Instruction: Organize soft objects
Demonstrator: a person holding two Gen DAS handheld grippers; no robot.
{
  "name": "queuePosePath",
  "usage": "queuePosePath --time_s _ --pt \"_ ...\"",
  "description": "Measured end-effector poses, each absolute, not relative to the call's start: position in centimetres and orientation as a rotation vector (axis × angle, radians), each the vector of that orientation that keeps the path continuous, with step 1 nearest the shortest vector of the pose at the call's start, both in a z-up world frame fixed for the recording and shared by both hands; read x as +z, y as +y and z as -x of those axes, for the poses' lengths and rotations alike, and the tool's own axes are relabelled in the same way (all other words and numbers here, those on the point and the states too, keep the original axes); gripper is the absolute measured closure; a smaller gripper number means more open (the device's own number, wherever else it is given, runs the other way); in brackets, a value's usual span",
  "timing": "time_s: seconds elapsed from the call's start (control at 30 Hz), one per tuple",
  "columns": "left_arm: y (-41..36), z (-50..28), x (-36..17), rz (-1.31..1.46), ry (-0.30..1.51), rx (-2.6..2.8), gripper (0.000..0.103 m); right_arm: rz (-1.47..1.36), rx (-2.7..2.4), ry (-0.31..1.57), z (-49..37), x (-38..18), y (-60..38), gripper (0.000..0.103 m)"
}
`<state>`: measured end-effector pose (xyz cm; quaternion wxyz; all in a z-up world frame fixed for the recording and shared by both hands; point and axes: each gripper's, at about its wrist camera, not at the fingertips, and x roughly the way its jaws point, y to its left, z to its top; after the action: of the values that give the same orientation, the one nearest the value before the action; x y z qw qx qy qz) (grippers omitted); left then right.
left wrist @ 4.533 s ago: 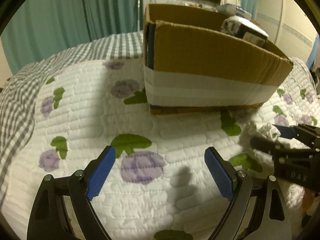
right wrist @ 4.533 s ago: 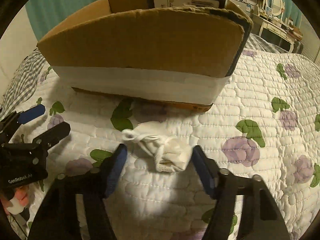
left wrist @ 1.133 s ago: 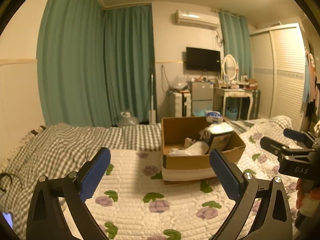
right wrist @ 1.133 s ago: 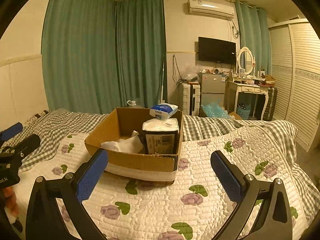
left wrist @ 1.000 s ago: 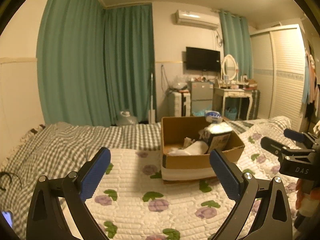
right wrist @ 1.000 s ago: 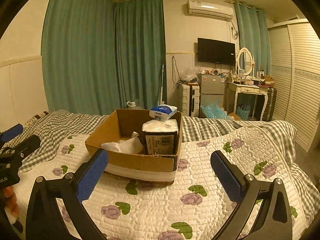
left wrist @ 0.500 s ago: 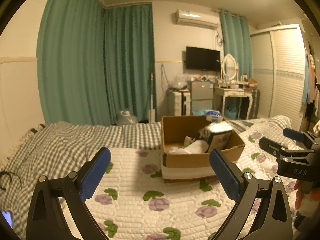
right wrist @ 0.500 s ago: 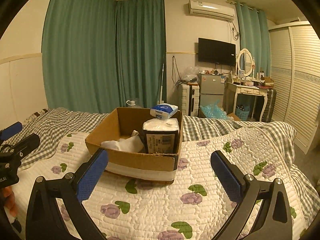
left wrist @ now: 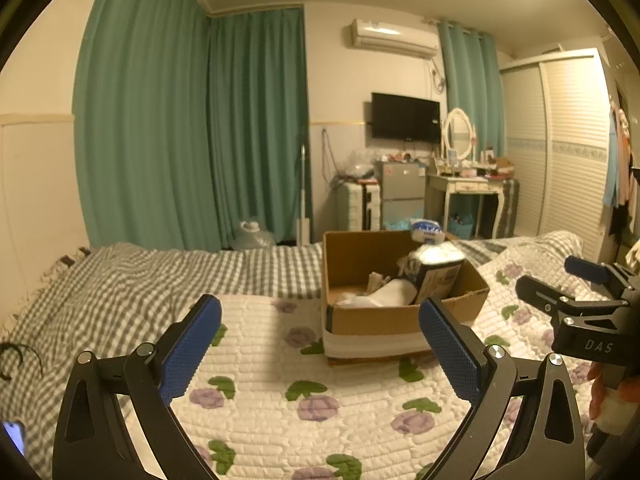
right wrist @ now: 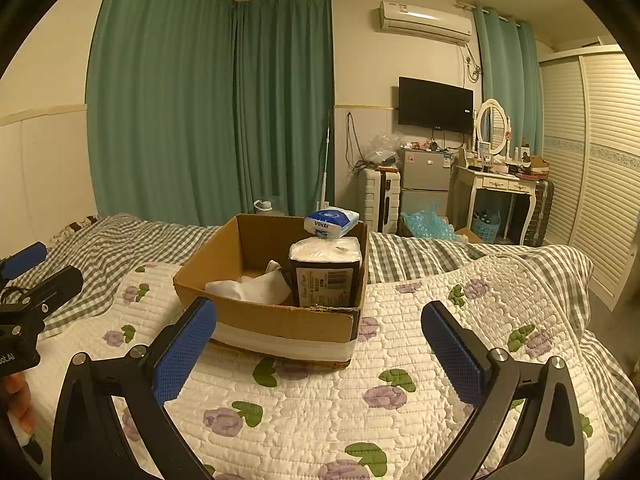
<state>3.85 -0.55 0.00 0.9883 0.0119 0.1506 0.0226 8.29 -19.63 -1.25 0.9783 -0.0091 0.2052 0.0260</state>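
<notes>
The soft objects (right wrist: 256, 286) are seen gathered in the cardboard box (right wrist: 280, 320) on the quilt (right wrist: 400, 360), nothing is held by the spread left gripper (left wrist: 320, 340) or right gripper (right wrist: 320, 344), and the task is judged nearly complete.

Left claw (left wrist: 320, 346) spread wide, right claw (right wrist: 318, 350) spread wide, both empty

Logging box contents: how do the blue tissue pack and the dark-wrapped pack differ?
The blue pack is small, lies flat and perches on top; the dark pack is bigger, stands upright inside the box and shows a barcode label. The blue pack reads Vinda. Both sit at the box's right end.
</notes>
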Motion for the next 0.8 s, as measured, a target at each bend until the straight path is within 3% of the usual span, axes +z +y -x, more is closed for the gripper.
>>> queuePosePath --time_s 0.8 --pt "-0.42 -3.89 -0.09 -0.030 0.302 0.048 0.002 0.020 0.059 0.416 -8.29 -1.29 -19.49 0.000"
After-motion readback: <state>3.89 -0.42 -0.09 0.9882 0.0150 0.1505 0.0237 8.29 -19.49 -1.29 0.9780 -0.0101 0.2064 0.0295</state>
